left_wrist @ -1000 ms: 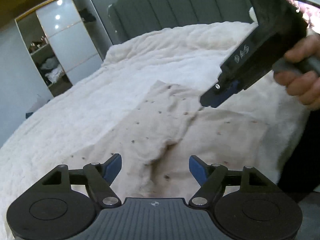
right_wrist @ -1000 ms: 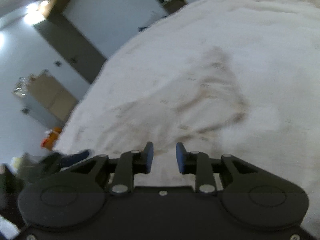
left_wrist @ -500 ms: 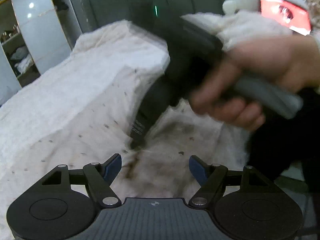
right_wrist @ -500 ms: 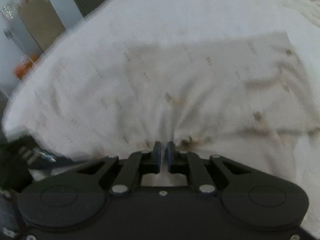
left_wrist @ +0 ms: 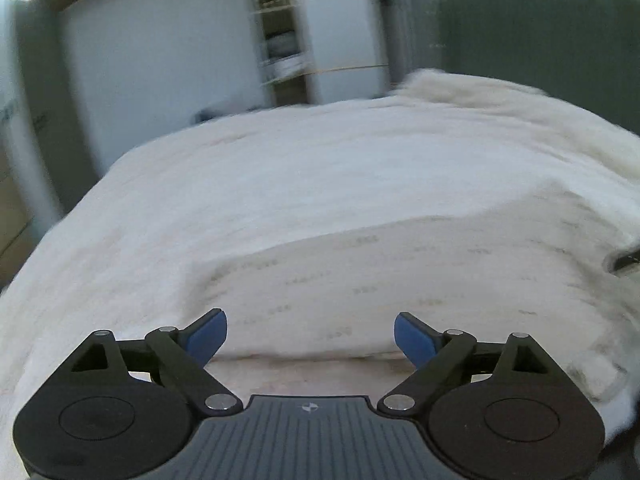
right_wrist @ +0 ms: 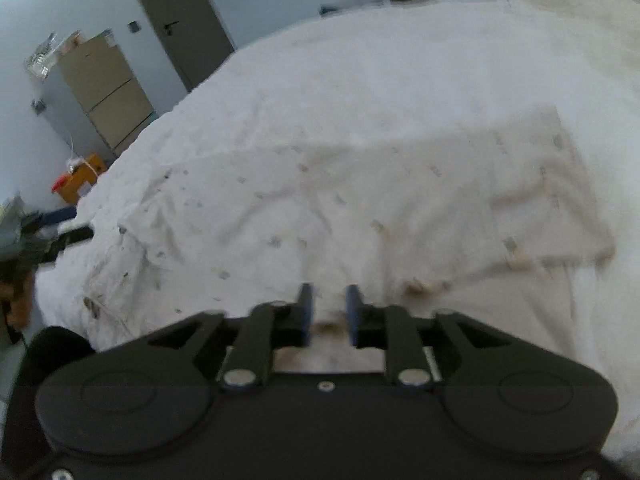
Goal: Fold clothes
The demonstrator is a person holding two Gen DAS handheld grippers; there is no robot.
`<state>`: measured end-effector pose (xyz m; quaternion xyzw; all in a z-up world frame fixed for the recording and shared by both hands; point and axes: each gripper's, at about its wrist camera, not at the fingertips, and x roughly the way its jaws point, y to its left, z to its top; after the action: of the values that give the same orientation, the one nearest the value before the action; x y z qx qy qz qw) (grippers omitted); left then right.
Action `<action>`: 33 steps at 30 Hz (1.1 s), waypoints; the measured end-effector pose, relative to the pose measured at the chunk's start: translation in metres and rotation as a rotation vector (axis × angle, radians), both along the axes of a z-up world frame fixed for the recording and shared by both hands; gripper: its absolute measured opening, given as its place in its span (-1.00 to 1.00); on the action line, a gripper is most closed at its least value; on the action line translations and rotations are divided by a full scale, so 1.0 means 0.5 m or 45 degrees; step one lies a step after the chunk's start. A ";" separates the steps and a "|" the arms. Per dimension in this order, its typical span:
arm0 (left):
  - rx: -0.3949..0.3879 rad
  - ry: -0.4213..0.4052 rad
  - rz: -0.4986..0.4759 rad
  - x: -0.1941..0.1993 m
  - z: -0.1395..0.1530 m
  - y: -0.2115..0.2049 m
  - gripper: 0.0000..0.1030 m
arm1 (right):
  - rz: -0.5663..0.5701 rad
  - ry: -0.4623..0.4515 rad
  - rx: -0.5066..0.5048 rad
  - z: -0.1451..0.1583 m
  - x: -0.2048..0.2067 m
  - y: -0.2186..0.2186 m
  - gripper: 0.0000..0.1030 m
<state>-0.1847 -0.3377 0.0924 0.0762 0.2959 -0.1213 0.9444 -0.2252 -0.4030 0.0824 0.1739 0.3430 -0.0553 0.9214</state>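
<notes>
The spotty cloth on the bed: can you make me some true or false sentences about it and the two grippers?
1. The spotty cloth lies on a white fluffy blanket. True.
2. The left gripper is squeezing a sock. False: its blue pads stand wide apart with nothing between them.
3. The cloth is bright red. False: it is pale cream with small dark spots.
4. The right gripper has a gap between its pads. True: its jaws have just been opening, and the cloth lies just below them.
5. A tall cupboard stands beyond the bed. True.
</notes>
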 end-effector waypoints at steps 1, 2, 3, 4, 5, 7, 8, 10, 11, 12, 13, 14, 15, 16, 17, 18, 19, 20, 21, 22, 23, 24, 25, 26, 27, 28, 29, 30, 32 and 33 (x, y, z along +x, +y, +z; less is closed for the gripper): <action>-0.037 0.026 0.035 0.018 0.000 0.021 0.82 | 0.022 -0.013 -0.063 0.013 0.006 0.046 -0.14; -0.131 0.075 0.076 0.052 -0.002 0.059 0.83 | 0.047 -0.016 -0.117 0.022 0.016 0.088 -0.11; -0.237 0.130 0.121 0.089 -0.005 0.101 0.83 | 0.062 -0.014 -0.153 0.027 0.026 0.114 -0.05; -0.330 0.165 0.127 0.117 -0.007 0.129 0.83 | 0.092 -0.008 -0.204 0.031 0.035 0.154 -0.03; -0.421 0.194 0.093 0.139 -0.009 0.151 0.83 | 0.132 -0.002 -0.268 0.036 0.046 0.204 -0.03; -0.703 0.263 -0.029 0.208 -0.020 0.208 0.83 | 0.205 -0.008 -0.361 0.046 0.069 0.288 0.00; -0.773 0.275 -0.060 0.235 -0.029 0.221 0.84 | 0.237 -0.013 -0.399 0.047 0.078 0.324 0.05; -0.838 0.292 -0.082 0.278 -0.047 0.240 0.87 | 0.313 -0.022 -0.503 0.044 0.096 0.400 0.09; -0.858 0.304 -0.083 0.300 -0.057 0.253 0.87 | 0.365 -0.027 -0.588 0.039 0.106 0.450 0.11; -0.872 0.324 -0.085 0.321 -0.066 0.258 0.87 | 0.409 -0.022 -0.662 0.031 0.117 0.493 0.11; -0.876 0.341 -0.086 0.330 -0.078 0.255 0.87 | 0.442 -0.016 -0.723 0.020 0.128 0.528 0.11; -0.854 0.361 -0.079 0.351 -0.093 0.255 0.87 | 0.473 -0.012 -0.781 0.009 0.139 0.562 0.11; -0.828 0.383 -0.072 0.375 -0.107 0.256 0.87 | 0.499 -0.015 -0.834 -0.003 0.151 0.591 0.11; -0.778 0.401 -0.074 0.392 -0.116 0.253 0.86 | 0.522 -0.021 -0.883 -0.017 0.163 0.617 0.11; -0.737 0.410 -0.087 0.398 -0.117 0.251 0.86 | 0.536 -0.028 -0.935 -0.030 0.170 0.636 0.11; -0.700 0.417 -0.103 0.401 -0.118 0.249 0.86 | 0.545 -0.035 -0.989 -0.043 0.175 0.651 0.11; -0.657 0.420 -0.119 0.403 -0.117 0.247 0.85 | 0.555 -0.041 -1.058 -0.062 0.180 0.665 0.11; -0.601 0.400 -0.116 0.399 -0.114 0.239 0.85 | 0.572 -0.039 -1.126 -0.084 0.184 0.676 0.11; -0.543 0.375 -0.109 0.394 -0.112 0.230 0.85 | 0.592 -0.033 -1.188 -0.107 0.187 0.684 0.11; -0.453 0.346 -0.100 0.384 -0.104 0.214 0.85 | 0.606 -0.029 -1.231 -0.124 0.188 0.691 0.11; -0.391 0.336 -0.098 0.383 -0.106 0.201 0.85 | 0.616 -0.026 -1.262 -0.139 0.187 0.698 0.11; -0.337 0.330 -0.097 0.383 -0.110 0.189 0.85 | 0.625 -0.023 -1.294 -0.154 0.186 0.704 0.11; -0.315 0.324 -0.100 0.382 -0.112 0.184 0.85 | 0.622 -0.026 -1.318 -0.165 0.188 0.709 0.11; -0.305 0.321 -0.103 0.381 -0.113 0.180 0.85 | 0.612 -0.032 -1.336 -0.175 0.190 0.714 0.11; -0.308 0.337 -0.105 0.383 -0.117 0.179 0.85 | 0.604 -0.036 -1.343 -0.179 0.192 0.717 0.11; -0.308 0.345 -0.103 0.388 -0.123 0.178 0.85 | 0.595 -0.042 -1.342 -0.179 0.193 0.721 0.11; -0.307 0.351 -0.101 0.392 -0.128 0.177 0.85 | 0.588 -0.049 -1.347 -0.176 0.192 0.723 0.13; -0.308 0.355 -0.100 0.393 -0.132 0.177 0.85 | 0.586 -0.054 -1.354 -0.176 0.193 0.725 0.17; -0.311 0.363 -0.096 0.392 -0.137 0.180 0.85 | 0.584 -0.075 -1.376 -0.178 0.195 0.729 0.21; -0.316 0.371 -0.095 0.393 -0.139 0.180 0.85 | 0.587 -0.079 -1.384 -0.180 0.199 0.730 0.21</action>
<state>0.0118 -0.2479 0.0228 -0.0485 0.4093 -0.2015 0.8885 -0.1259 -0.0379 -0.0078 -0.4007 0.2674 -0.0165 0.8762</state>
